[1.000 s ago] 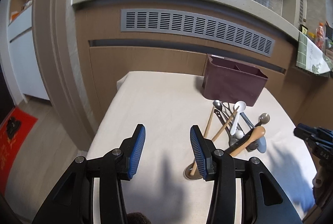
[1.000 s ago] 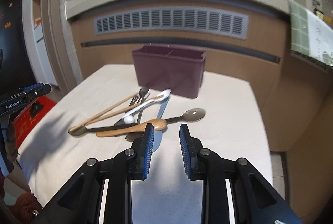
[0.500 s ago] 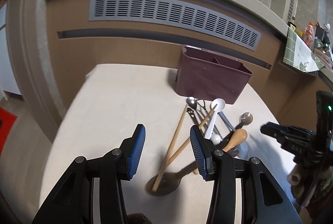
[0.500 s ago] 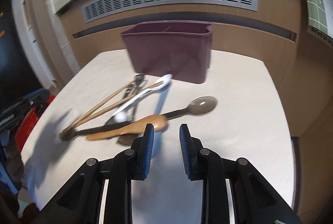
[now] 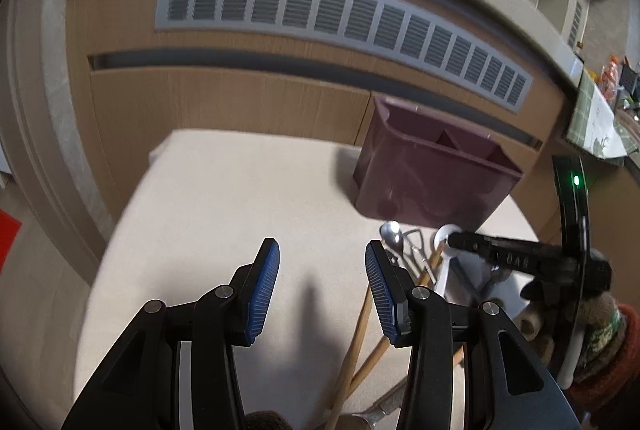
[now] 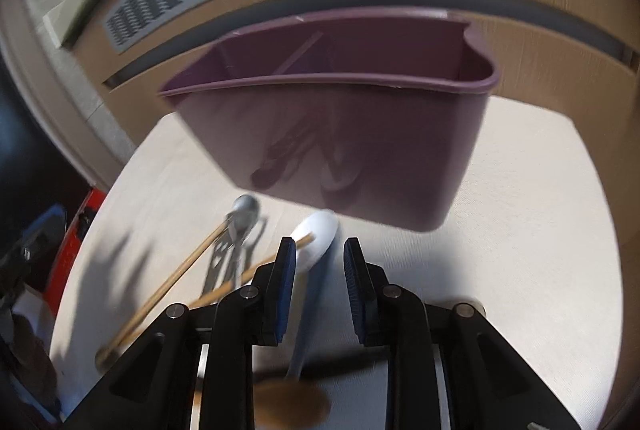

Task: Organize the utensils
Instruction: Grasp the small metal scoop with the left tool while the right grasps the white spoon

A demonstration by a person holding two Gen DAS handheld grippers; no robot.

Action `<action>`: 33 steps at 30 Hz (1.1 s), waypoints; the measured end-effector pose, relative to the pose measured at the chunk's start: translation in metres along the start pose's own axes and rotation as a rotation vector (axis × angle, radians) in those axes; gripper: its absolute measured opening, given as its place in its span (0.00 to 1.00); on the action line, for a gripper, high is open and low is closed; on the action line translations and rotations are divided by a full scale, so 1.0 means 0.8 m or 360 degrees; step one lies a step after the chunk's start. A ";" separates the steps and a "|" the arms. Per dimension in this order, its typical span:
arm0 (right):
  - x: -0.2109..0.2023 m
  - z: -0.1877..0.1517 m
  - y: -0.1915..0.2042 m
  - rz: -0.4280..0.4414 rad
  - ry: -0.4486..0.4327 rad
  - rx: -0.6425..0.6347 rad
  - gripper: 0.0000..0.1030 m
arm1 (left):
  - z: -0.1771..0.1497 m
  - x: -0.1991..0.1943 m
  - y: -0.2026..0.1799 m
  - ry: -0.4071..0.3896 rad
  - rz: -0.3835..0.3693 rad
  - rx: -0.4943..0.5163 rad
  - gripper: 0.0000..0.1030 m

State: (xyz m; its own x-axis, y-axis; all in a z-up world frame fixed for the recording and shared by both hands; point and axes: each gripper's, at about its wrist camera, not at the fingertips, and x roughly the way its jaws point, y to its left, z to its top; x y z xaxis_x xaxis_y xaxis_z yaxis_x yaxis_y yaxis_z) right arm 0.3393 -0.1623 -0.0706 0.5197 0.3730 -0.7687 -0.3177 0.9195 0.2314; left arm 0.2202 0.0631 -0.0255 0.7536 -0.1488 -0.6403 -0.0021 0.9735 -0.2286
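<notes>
I'm hovering my right tool (image 6: 319,262), jaws apart w/ nothing gripped, just been closing a bit, over the white spoon (image 6: 316,234). Its long axis is running btwn the jaws toward the maroon caddy (image 6: 340,134) on the bench (image 6: 520,214). Left tool (image 5: 322,286) open, farther off.

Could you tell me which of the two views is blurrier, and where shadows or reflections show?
Right wrist: heavier motion blur; the bin front mirrors utensils. Left wrist: milder blur, sharp left tongs casting a shadow on the cloth.
</notes>
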 end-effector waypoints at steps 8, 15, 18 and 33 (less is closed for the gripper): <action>0.010 0.009 -0.019 0.0193 0.0012 0.0103 0.06 | -0.009 0.026 -0.018 0.0095 0.0004 0.0012 0.45; -0.069 -0.001 -0.058 -0.0022 -0.0239 0.0098 0.03 | -0.016 0.022 -0.047 0.0118 -0.0018 0.0058 0.45; -0.110 -0.009 -0.076 -0.0145 -0.0356 0.0101 0.02 | -0.020 0.017 -0.067 0.0101 -0.0014 0.0131 0.45; -0.154 -0.058 -0.071 -0.0218 -0.0476 0.0009 0.02 | -0.018 0.046 -0.158 0.0172 -0.0071 0.0388 0.44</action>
State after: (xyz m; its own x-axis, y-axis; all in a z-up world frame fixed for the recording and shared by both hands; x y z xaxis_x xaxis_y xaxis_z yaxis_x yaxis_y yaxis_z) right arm 0.2564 -0.2662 -0.0163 0.7673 0.2652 -0.5839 -0.2249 0.9639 0.1422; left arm 0.2391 -0.0679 -0.0306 0.6748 -0.1973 -0.7111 0.1976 0.9767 -0.0835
